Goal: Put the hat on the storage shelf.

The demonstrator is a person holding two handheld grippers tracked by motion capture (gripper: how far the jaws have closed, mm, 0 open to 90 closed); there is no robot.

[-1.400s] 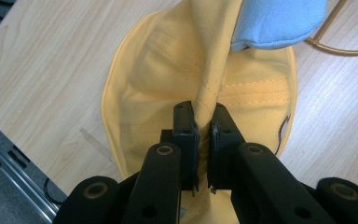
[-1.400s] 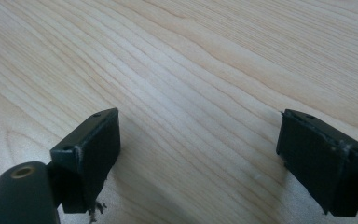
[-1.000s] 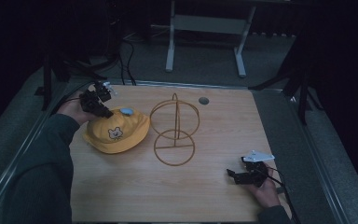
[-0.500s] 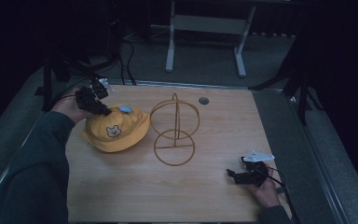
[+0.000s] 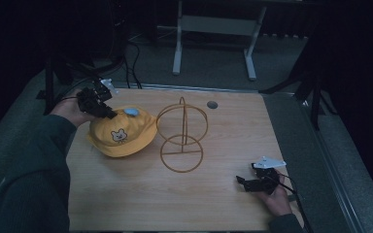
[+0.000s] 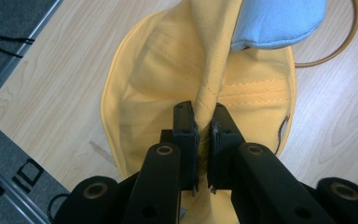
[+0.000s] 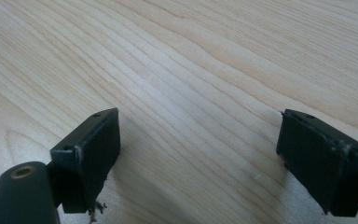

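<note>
Left gripper (image 5: 108, 113): jaws pinched tight on a fold of the yellow hat (image 5: 121, 133), at its far-left edge; in the left gripper view the fabric is squeezed into a narrow ridge between the two pads (image 6: 204, 123).
Left arm: dark green sleeve (image 5: 34, 160) comes up from the bottom-left corner, forearm angled forward and toward the table's far-left side; hand (image 5: 70, 110) wraps the gripper body from behind, gripper pointing right and down at the hat.
Hat: yellow bucket hat with a small bear face on the front, left half of the table, mostly resting on the wood (gripped edge looks slightly raised, hard to be sure). A light blue patch (image 5: 131, 112) sits at its top; the same blue piece appears at the upper right of the left gripper view (image 6: 279, 21).
Wire stand (image 5: 182, 136): orange-brown wire frame, upright ring over a flat ring base, mid-table, just beside the hat on its right; can't tell if they touch.
Right gripper (image 5: 243, 183): jaws spread wide apart, nothing between them, bare wood grain under them in the right gripper view (image 7: 198, 149); sits low over the table near the front-right corner, pointing left.
Right hand (image 5: 274, 194): enters from the bottom right, holding the gripper from behind; grey three-cornered plate (image 5: 268, 162) on top.
Table (image 5: 233, 131): light wood top, small round dark disc (image 5: 212, 104) near the far edge.
</note>
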